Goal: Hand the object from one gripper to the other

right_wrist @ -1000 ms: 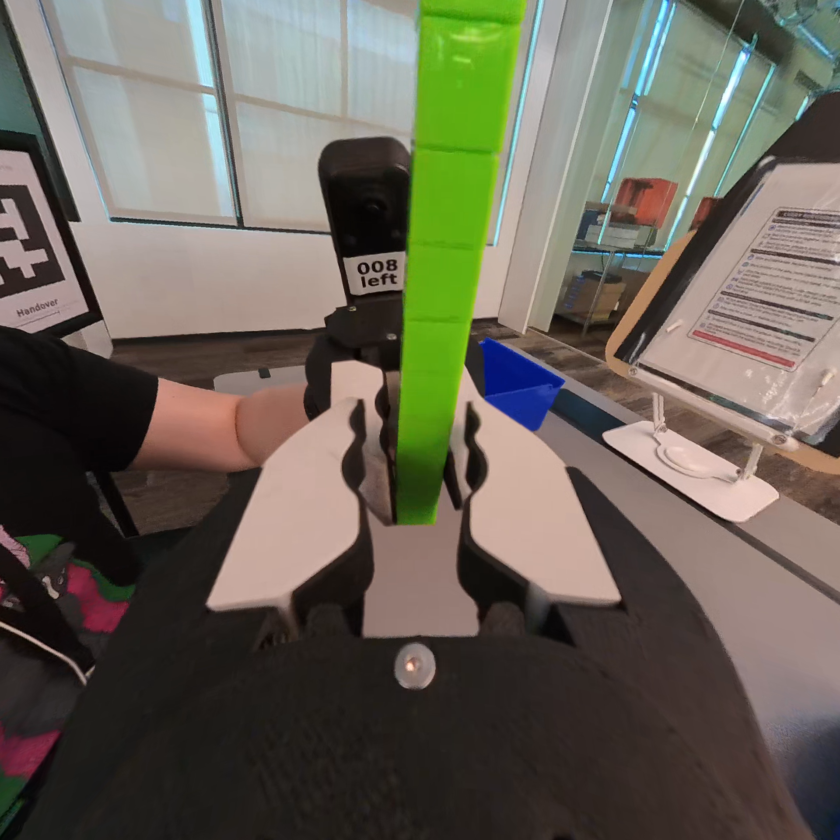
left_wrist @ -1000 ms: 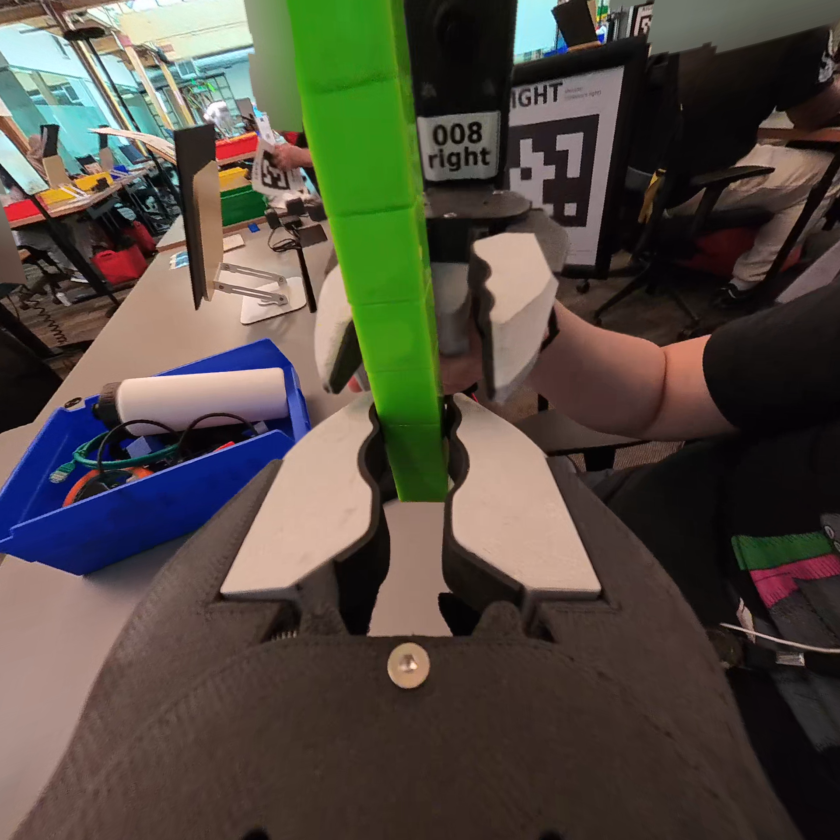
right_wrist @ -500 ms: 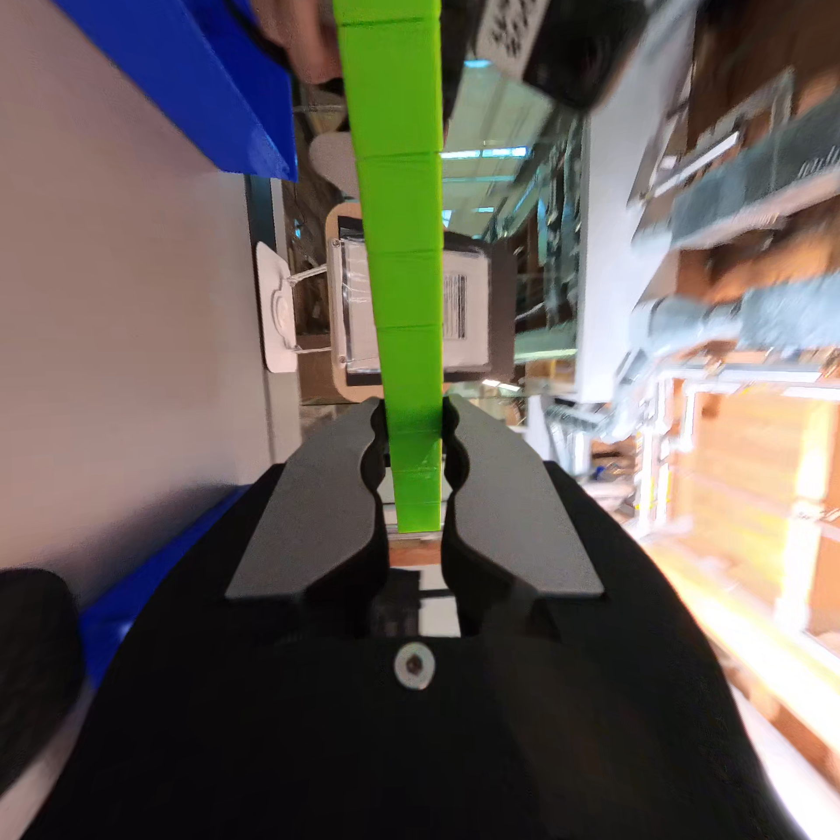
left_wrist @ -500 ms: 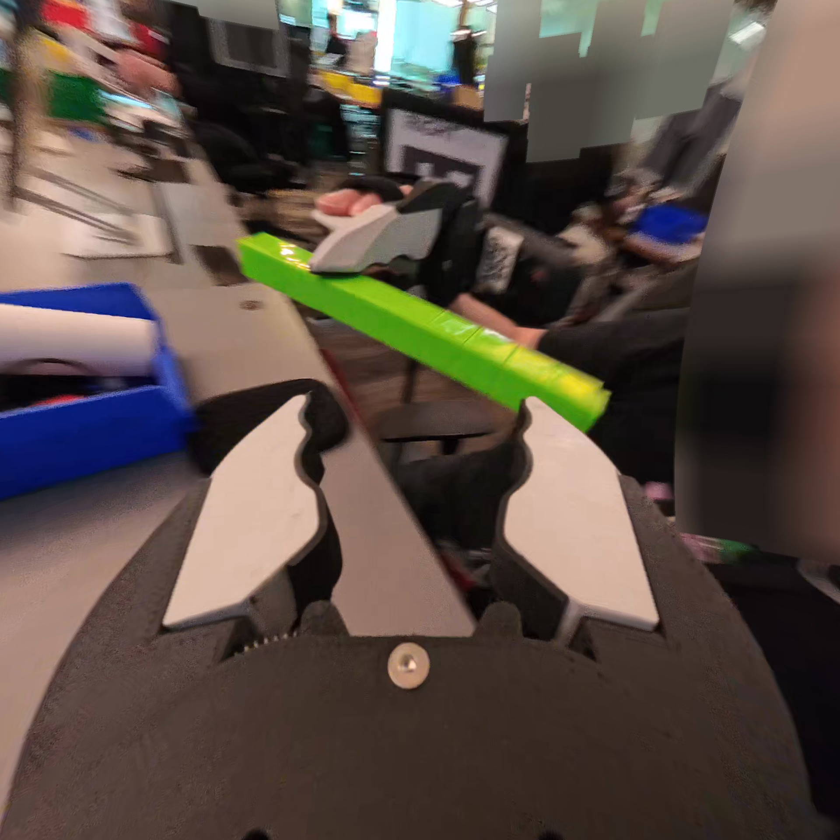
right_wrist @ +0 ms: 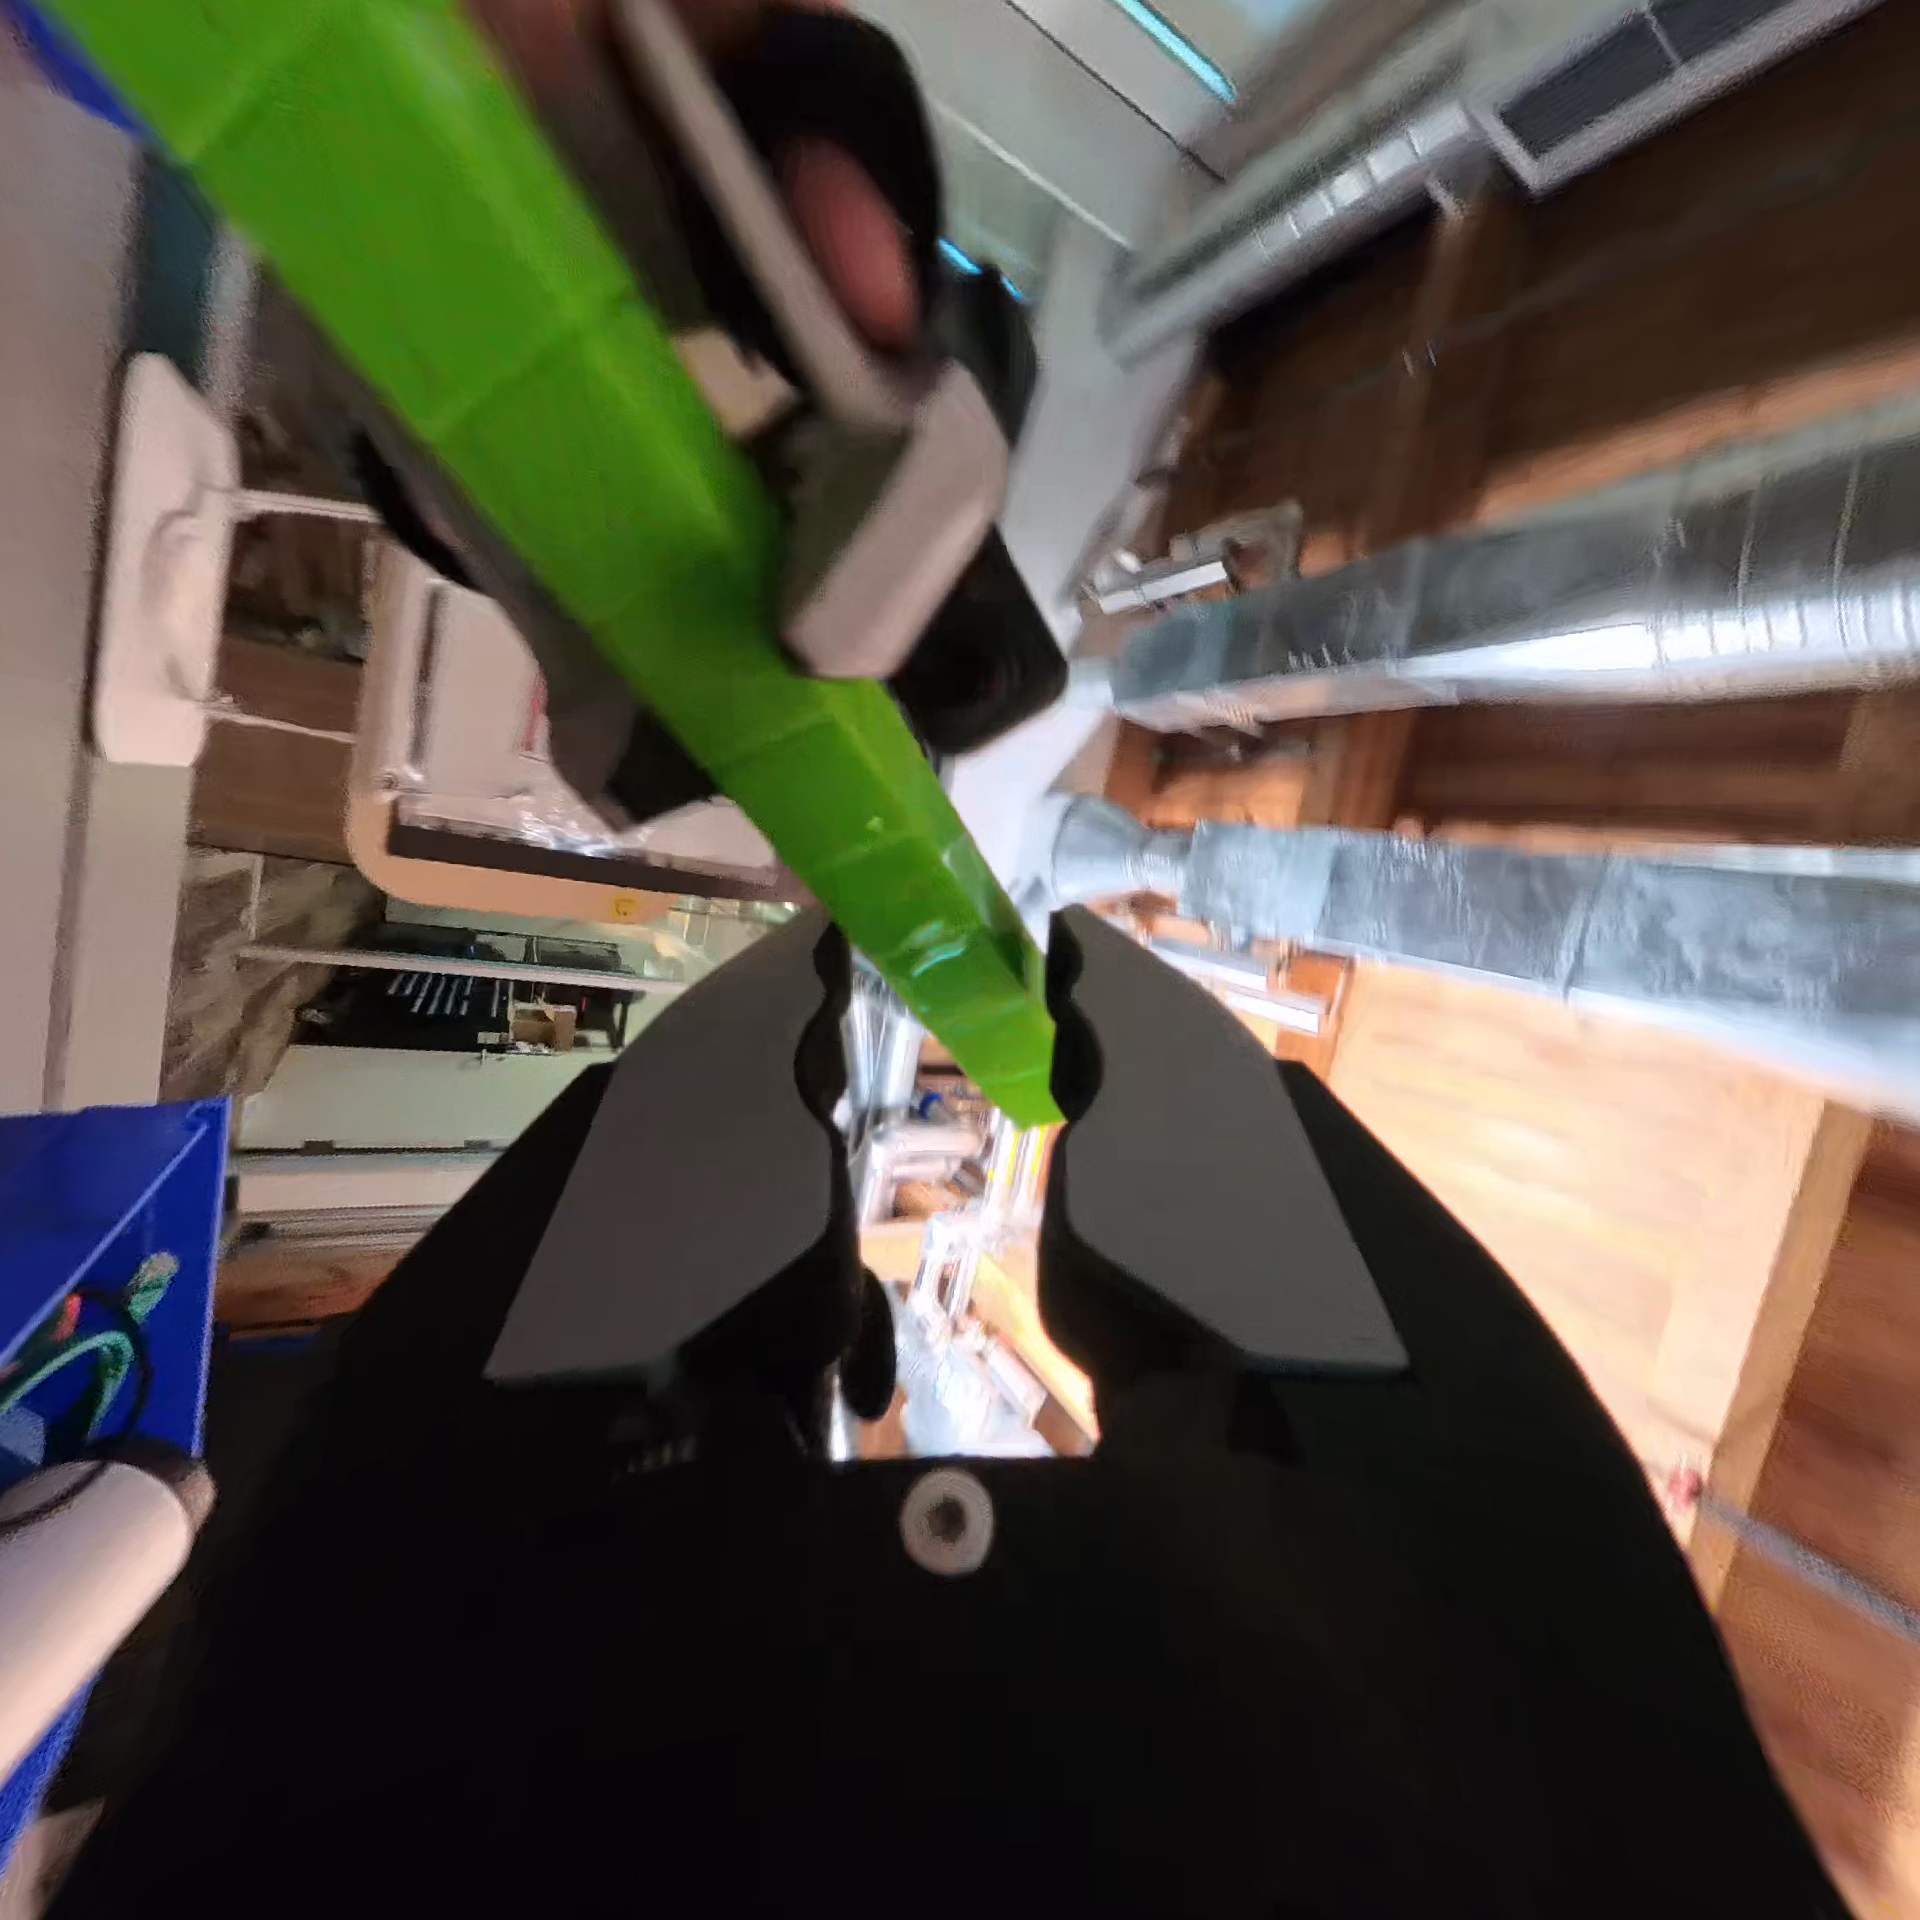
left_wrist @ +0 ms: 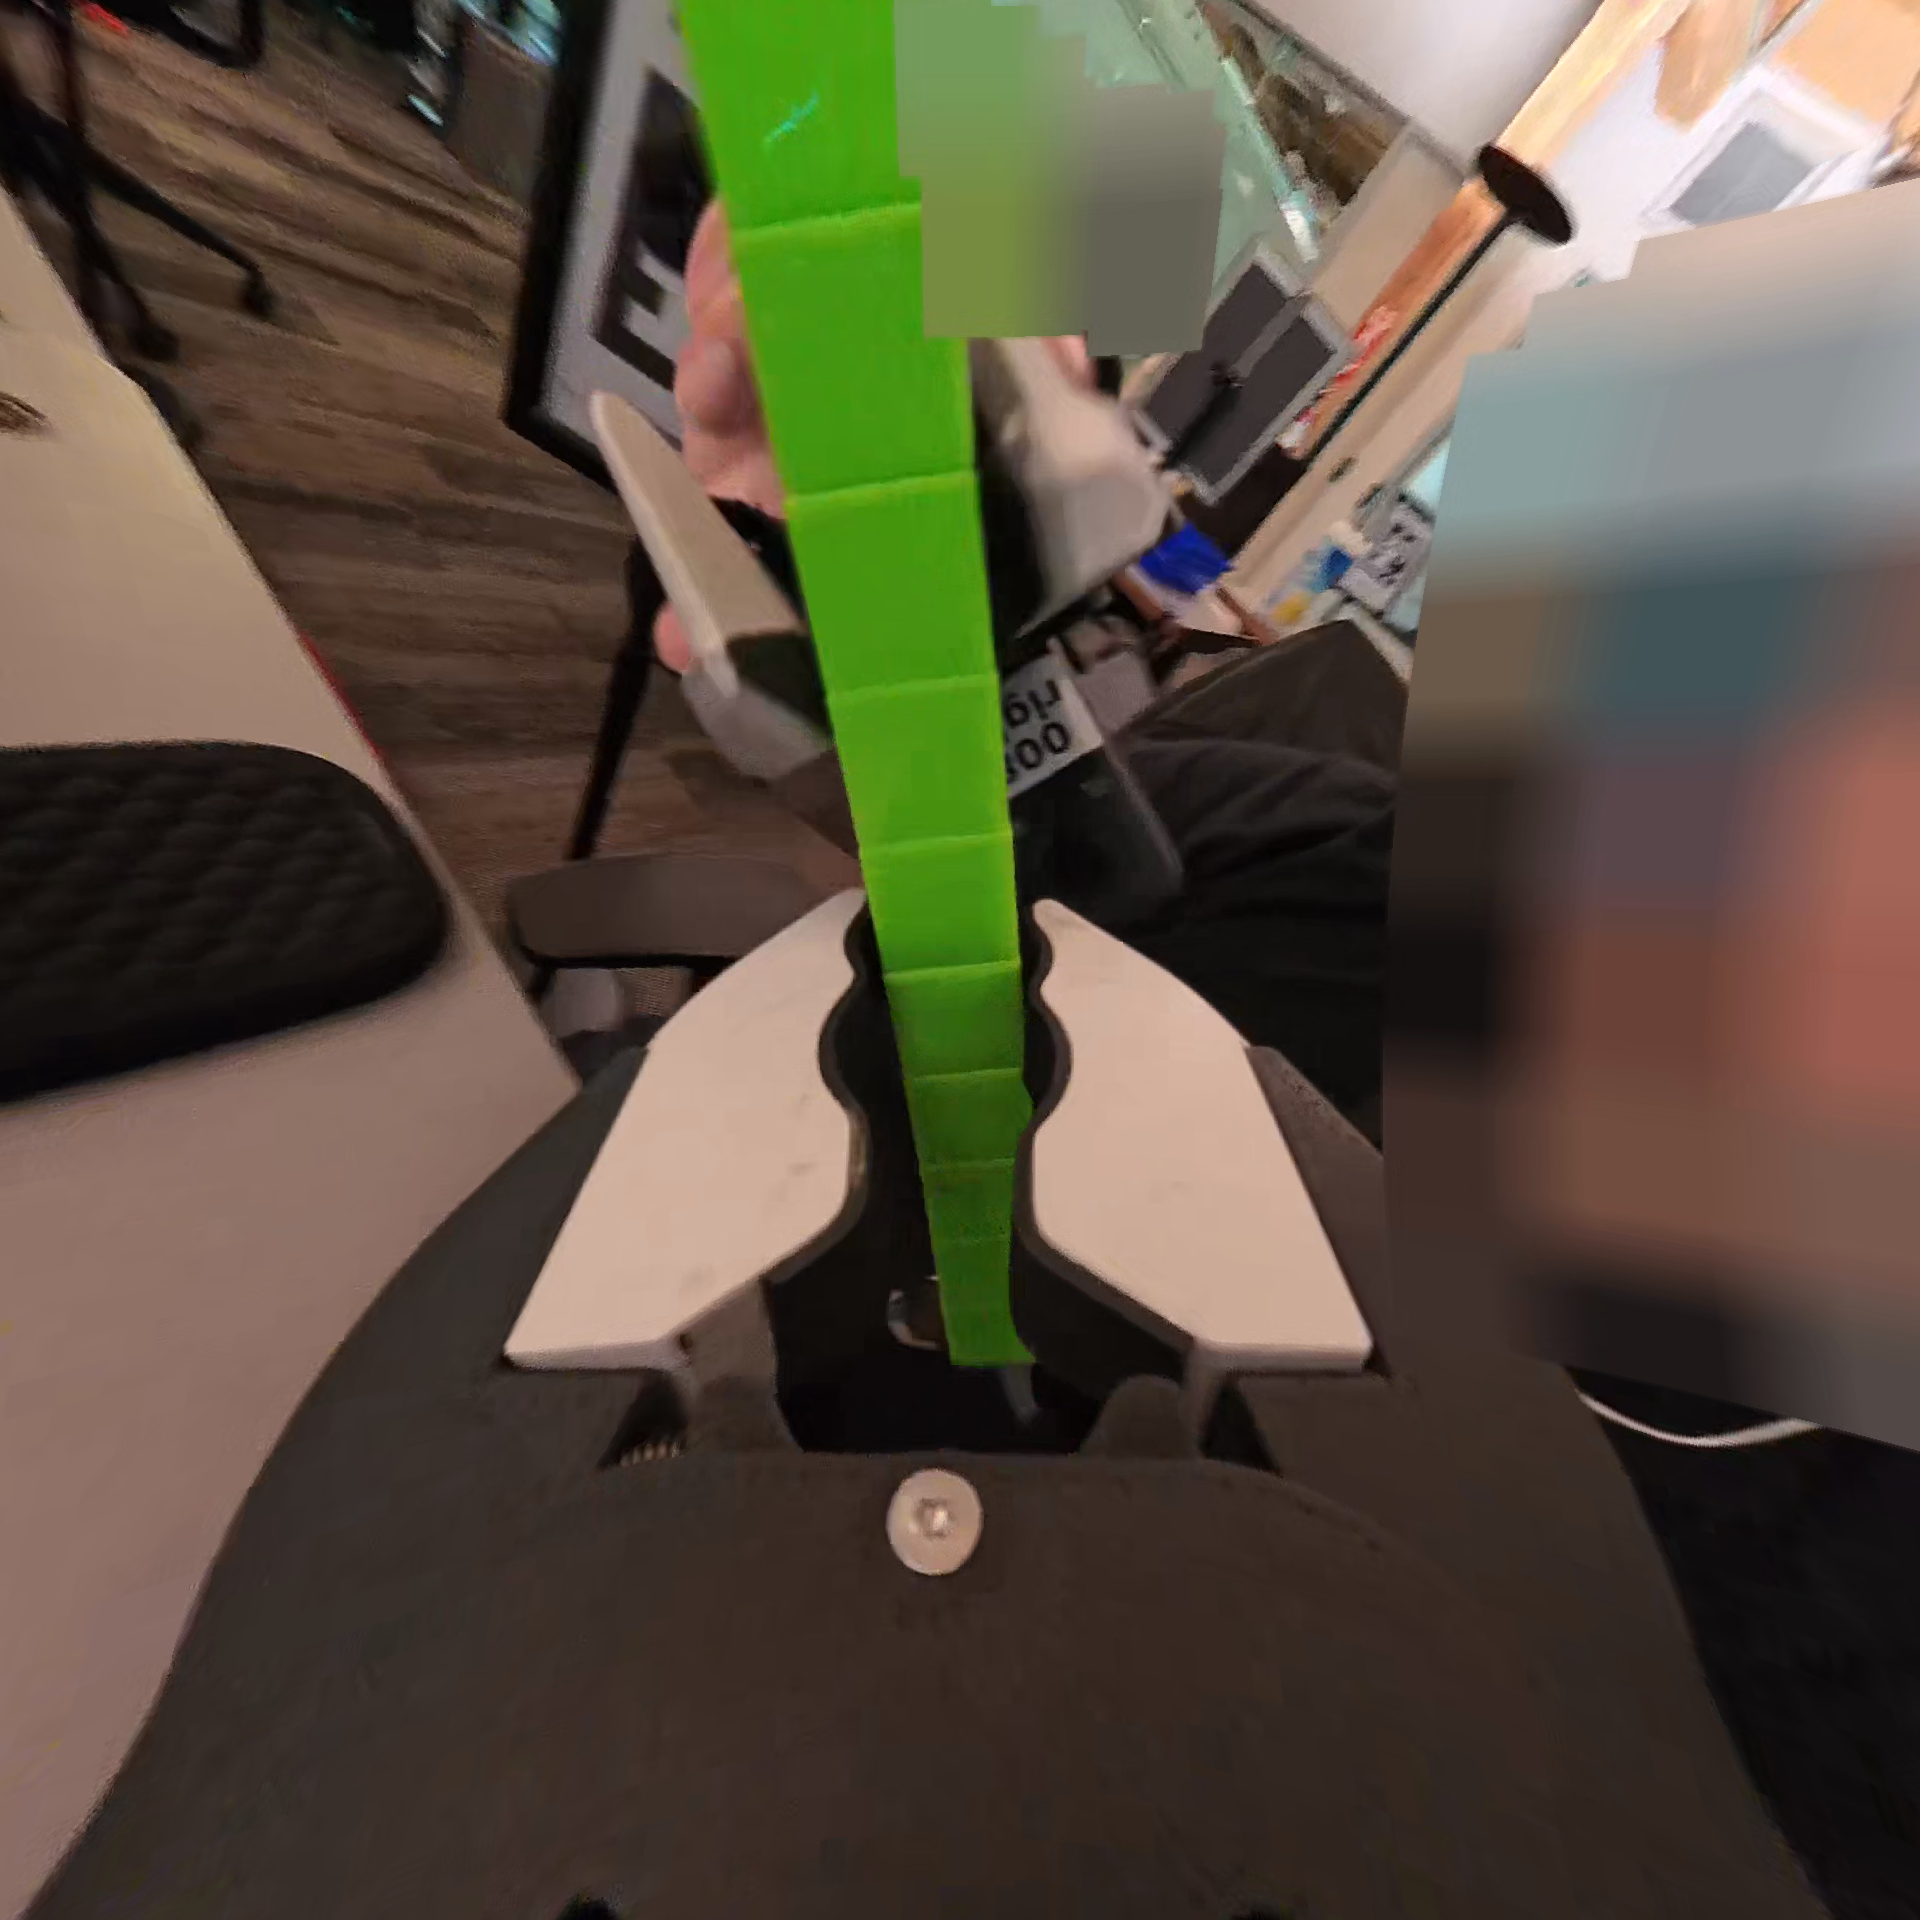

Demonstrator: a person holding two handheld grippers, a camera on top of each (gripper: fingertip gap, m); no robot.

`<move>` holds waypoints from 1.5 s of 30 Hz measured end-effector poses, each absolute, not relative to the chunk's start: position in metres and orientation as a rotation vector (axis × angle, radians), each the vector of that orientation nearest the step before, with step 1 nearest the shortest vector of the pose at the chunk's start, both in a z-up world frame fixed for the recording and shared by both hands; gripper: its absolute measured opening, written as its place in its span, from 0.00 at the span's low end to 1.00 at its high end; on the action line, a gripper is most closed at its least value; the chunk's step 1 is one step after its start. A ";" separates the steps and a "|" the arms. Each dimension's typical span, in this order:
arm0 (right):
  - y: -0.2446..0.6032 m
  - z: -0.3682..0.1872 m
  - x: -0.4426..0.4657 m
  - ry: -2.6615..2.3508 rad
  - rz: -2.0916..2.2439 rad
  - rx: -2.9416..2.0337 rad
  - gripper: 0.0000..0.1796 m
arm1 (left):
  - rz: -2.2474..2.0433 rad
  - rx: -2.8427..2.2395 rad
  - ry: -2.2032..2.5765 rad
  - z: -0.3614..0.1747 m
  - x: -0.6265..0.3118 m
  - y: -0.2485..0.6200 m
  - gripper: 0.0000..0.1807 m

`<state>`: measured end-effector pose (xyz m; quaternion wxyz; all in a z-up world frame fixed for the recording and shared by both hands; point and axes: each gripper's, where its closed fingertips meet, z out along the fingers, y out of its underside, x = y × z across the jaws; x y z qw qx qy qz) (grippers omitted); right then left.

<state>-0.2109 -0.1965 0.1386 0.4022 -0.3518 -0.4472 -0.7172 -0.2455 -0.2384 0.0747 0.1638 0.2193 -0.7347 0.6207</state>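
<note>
A long bright green bar of joined blocks (left_wrist: pixel 894 623) runs up between the fingers of my left gripper (left_wrist: pixel 951 925), which is shut on its lower end. In the left wrist view, my right gripper (left_wrist: pixel 894 540) is farther up the bar, with its grey fingers (left_wrist: pixel 717 592) spread on either side. In the right wrist view the bar (right_wrist: pixel 520 364) slants in from the upper left. Its end leans on one finger of my right gripper (right_wrist: pixel 940 935), which is open with a gap on the other side. My left gripper (right_wrist: pixel 758 644) clasps the bar there.
A blue bin (right_wrist: pixel 104 1247) with cables and a white roll (right_wrist: pixel 83 1538) sits on the grey table (left_wrist: pixel 156 1247). A black padded rest (left_wrist: pixel 187 894) lies on the table edge. A document stand (right_wrist: pixel 436 727) and a patterned board (left_wrist: pixel 613 312) stand behind.
Half a second ago my right gripper held the bar and my left gripper was open. Now my left gripper has closed on the bar and my right gripper has opened.
</note>
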 end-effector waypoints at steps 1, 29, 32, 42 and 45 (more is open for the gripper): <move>-0.200 0.145 -0.205 -1.046 -1.800 -0.914 0.22 | 1.824 0.641 -2.137 0.078 -0.240 -0.234 0.13; -0.165 0.079 -0.184 -0.238 -0.036 -1.400 0.12 | 2.365 0.865 -2.610 0.131 -0.208 -0.166 0.37; -0.178 0.073 -0.153 -0.305 -0.481 -1.382 0.12 | 2.383 0.904 -2.635 0.144 -0.217 -0.155 0.35; -0.197 0.063 -0.128 -0.332 -0.843 -1.475 0.12 | 2.368 0.630 -3.494 0.169 -0.257 -0.177 0.12; -0.198 0.061 -0.126 -0.352 -0.894 -1.513 0.13 | 2.213 0.615 -3.651 0.161 -0.257 -0.187 0.12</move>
